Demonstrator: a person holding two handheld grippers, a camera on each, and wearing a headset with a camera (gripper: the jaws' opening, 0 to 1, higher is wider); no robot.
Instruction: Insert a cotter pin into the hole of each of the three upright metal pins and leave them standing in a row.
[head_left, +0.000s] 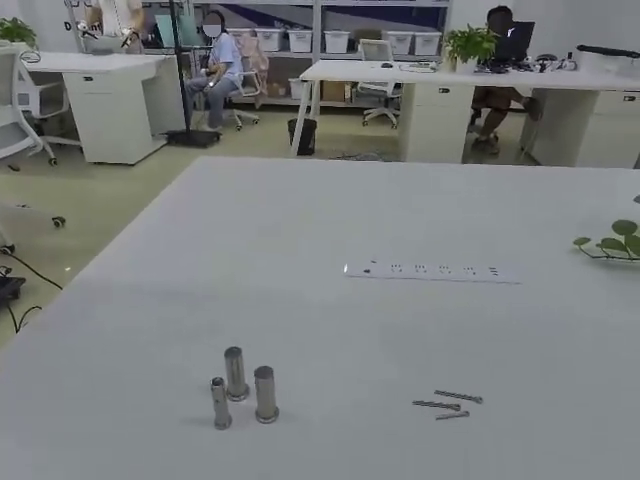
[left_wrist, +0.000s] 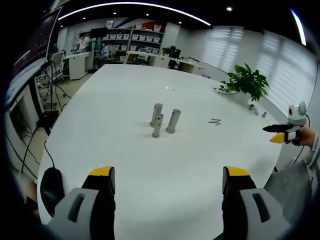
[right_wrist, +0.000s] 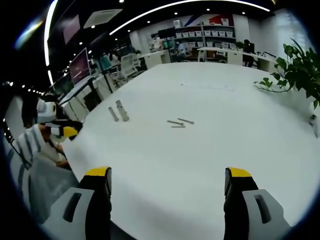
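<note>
Left gripper (left_wrist: 167, 175) and right gripper (right_wrist: 167, 175) are held low at the near edge of the white table (head_left: 300, 250), jaws wide apart and empty. Three metal pins (head_left: 265, 392) stand upright, clustered. To their right, three cotter pins (head_left: 448, 404) lie flat, roughly parallel, pointing sideways.

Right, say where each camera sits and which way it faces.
Head view: headset, looking forward and down across the white table at three upright grey metal pins and three thin cotter pins.
Left gripper view: near table edge, facing the pins along the open jaws of the left gripper; right gripper shows at right.
Right gripper view: further right, along its own open jaws; left gripper and striped sleeve at left.
All share pins and cotter pins.
</note>
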